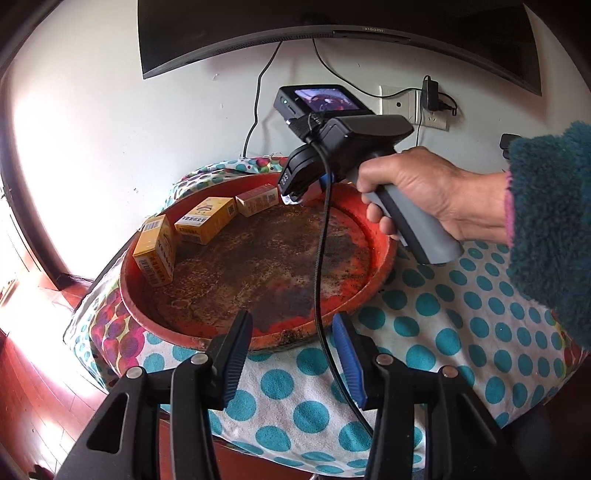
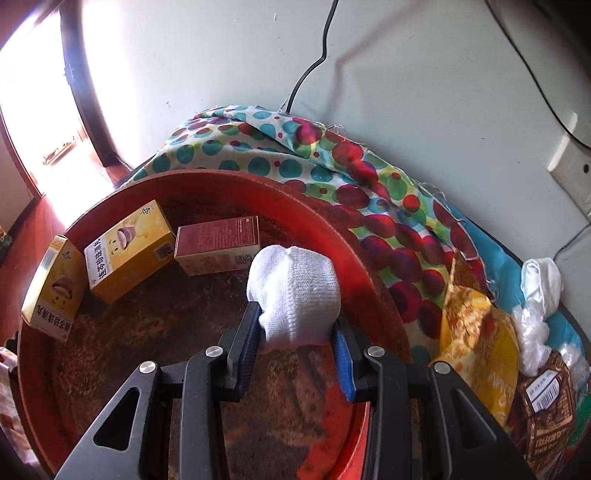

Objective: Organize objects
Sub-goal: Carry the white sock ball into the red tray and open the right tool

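Note:
A round red tray [image 1: 373,280] with a worn brown floor sits on a spotted cloth. Along its far left wall lie two yellow boxes [image 1: 155,251] [image 1: 205,219] and a red-topped box [image 1: 258,199]. My left gripper [image 1: 291,321] hangs open over the tray's near rim with nothing between its fingers; only the other gripper's cable crosses behind. A hand holds my right gripper [image 1: 295,192] above the tray's far side. In the right wrist view this gripper [image 2: 297,317] is shut on a white rolled sock [image 2: 295,288], just right of the red-topped box [image 2: 218,240].
Right of the tray [image 2: 369,266] lie a yellow snack bag [image 2: 476,332], a brown packet [image 2: 546,417] and a white plastic bag [image 2: 539,295]. The spotted cloth [image 1: 461,325] drapes over the table edges. A television [image 1: 332,22], a wall socket [image 1: 402,103] and cables hang behind.

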The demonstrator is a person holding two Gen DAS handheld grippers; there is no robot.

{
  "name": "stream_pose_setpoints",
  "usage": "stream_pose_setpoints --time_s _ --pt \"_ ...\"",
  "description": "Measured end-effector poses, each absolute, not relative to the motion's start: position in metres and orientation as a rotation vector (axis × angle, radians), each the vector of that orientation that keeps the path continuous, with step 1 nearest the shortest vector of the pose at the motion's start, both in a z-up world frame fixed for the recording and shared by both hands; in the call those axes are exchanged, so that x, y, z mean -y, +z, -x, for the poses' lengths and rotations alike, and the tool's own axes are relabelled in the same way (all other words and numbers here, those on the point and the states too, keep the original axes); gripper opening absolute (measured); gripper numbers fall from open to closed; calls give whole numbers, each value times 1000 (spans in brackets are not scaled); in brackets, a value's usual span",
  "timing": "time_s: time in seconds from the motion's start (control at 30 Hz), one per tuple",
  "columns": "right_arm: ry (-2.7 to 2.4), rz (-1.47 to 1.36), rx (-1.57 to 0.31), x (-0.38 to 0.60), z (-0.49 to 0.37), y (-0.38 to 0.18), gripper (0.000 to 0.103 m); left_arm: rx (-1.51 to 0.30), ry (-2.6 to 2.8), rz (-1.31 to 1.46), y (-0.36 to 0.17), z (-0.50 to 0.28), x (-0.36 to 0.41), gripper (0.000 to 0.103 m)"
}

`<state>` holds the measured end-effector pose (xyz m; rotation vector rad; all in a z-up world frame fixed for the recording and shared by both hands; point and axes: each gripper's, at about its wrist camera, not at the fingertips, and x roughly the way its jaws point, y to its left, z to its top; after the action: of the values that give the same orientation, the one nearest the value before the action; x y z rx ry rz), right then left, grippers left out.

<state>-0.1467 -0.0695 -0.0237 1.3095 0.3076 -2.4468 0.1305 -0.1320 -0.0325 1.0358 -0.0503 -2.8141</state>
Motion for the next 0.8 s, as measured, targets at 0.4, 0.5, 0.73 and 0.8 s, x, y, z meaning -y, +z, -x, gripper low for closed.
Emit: stream_pose_setpoints --time_s 0.4,0.5,0.73,0.8 --pt "-2487 -1239 -347 73 140 -11 67 38 -2805 -1033 -32 -131 133 47" --pt "-2500 -1204 -302 57 126 1 67 40 -2806 -1031 -33 -132 134 47" --pt "-2638 -1177 -134 -43 77 14 69 26 -2804 -1040 -33 -132 134 47" --pt "-2746 -1169 -174 -73 60 15 69 25 -2806 -1035 -32 -133 134 47"
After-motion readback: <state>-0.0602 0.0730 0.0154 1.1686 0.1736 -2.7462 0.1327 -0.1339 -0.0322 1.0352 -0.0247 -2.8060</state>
